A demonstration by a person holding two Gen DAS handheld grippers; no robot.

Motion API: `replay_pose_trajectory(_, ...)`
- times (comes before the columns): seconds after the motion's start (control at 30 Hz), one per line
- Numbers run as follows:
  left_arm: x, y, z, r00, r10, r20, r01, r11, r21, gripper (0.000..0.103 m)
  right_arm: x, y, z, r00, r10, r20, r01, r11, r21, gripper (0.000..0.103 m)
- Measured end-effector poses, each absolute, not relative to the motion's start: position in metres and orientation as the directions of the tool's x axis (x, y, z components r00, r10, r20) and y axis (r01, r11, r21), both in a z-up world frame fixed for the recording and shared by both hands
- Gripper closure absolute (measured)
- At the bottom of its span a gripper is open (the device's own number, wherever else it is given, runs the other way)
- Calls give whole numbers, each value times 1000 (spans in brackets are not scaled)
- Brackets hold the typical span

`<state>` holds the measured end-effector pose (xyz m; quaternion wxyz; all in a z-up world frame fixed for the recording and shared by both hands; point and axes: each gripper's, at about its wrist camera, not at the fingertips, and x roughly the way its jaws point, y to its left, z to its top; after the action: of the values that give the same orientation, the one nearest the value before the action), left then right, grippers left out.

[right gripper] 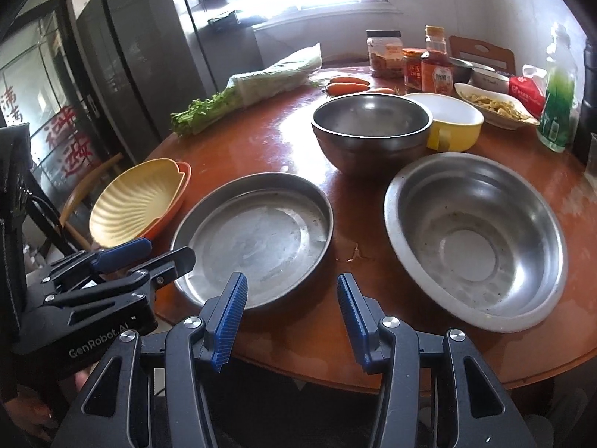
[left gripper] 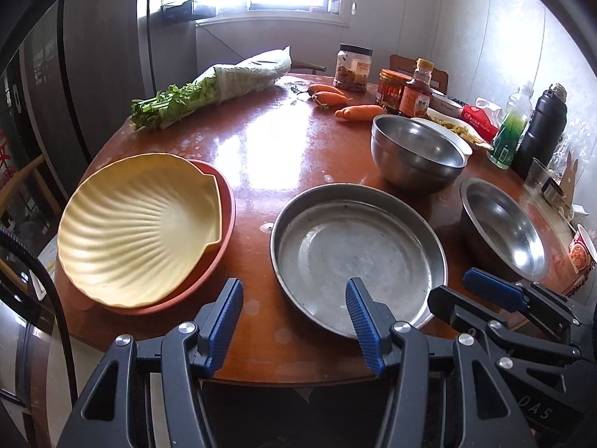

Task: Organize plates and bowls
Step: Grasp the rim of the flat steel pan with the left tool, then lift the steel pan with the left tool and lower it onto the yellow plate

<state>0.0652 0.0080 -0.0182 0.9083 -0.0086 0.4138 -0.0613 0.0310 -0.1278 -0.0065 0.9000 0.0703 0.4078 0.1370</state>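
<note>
Two dishes already sit together: the yellow shell plate (left gripper: 141, 227) lies inside the orange plate (left gripper: 224, 201) near the left edge of the round table (left gripper: 261, 142). That looks like the only pair put away so far.

Most of the job is still left, I think. The flat metal pan (left gripper: 358, 254) lies alone at the near side of the table, with nothing in it. The wide metal bowl (right gripper: 474, 239) sits to its right, apart from it and also with nothing inside. The deep metal bowl (right gripper: 369, 130) stands farther back, and the yellow bowl (right gripper: 453, 123) sits just beside it on the right, maybe touching. A white plate of food (right gripper: 496, 106) waits behind them, near the jars and bottles.

The left gripper (left gripper: 294, 321) hovers over the near rim of the flat metal pan. Its jaws stand partly apart and hold nothing. The right gripper (right gripper: 293, 321) hangs over the table edge, between the pan and the wide metal bowl. Its jaws stand partly apart too, with nothing between them.

My guess is that the metal bowls need stacking next, one into another. The carrots (left gripper: 332, 97) and the wrapped greens (left gripper: 209, 89) lie at the back, out of the way.
</note>
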Motion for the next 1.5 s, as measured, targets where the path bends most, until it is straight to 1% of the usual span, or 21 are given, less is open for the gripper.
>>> replay_pose_trajectory(0.13, 69, 8, -22, 640, -131, -757, 106, 991, -81, 46, 37, -125, -8, 644, 293, -707, -176, 956, 236, 51)
replay_pose_trajectory(0.23, 72, 8, -25, 640, -110, -760, 90, 994, -68, 46, 44, -122, -10, 640, 286, -714, -168, 958, 234, 51)
replay_pose_trajectory(0.33, 75, 10, -27, 635, -116, -763, 91, 993, -75, 46, 48, -123, -12, 645, 268, -716, -139, 962, 236, 51)
replay_pose_trajectory(0.5, 79, 9, -31, 631, -101, -769, 81, 995, -64, 46, 54, -119, -13, 652, 260, -712, -138, 964, 225, 54)
replay_pose_trajectory(0.7, 84, 10, -34, 621, -89, -779, 78, 996, -52, 47, 64, -114, -17, 664, 235, -710, -131, 971, 199, 63)
replay_pose_trajectory(0.77, 85, 9, -36, 615, -103, -782, 86, 994, -63, 47, 67, -113, -19, 658, 234, -716, -130, 971, 199, 68)
replay_pose_trajectory(0.9, 84, 6, -36, 622, -109, -776, 94, 993, -64, 48, 70, -115, -24, 648, 247, -720, -124, 967, 221, 70)
replay_pose_trajectory(0.97, 84, 5, -36, 624, -124, -771, 104, 992, -75, 51, 70, -114, -24, 652, 250, -716, -130, 967, 219, 73)
replay_pose_trajectory(1.0, 83, 5, -36, 625, -134, -769, 111, 990, -83, 54, 70, -113, -23, 652, 254, -715, -134, 966, 220, 73)
replay_pose_trajectory(1.03, 83, 4, -36, 625, -138, -768, 116, 990, -84, 56, 69, -112, -23, 652, 257, -714, -137, 965, 223, 75)
replay_pose_trajectory(1.5, 74, 5, -26, 652, -123, -748, 107, 992, -70, 56, 59, -111, -14, 668, 268, -695, -161, 963, 217, 75)
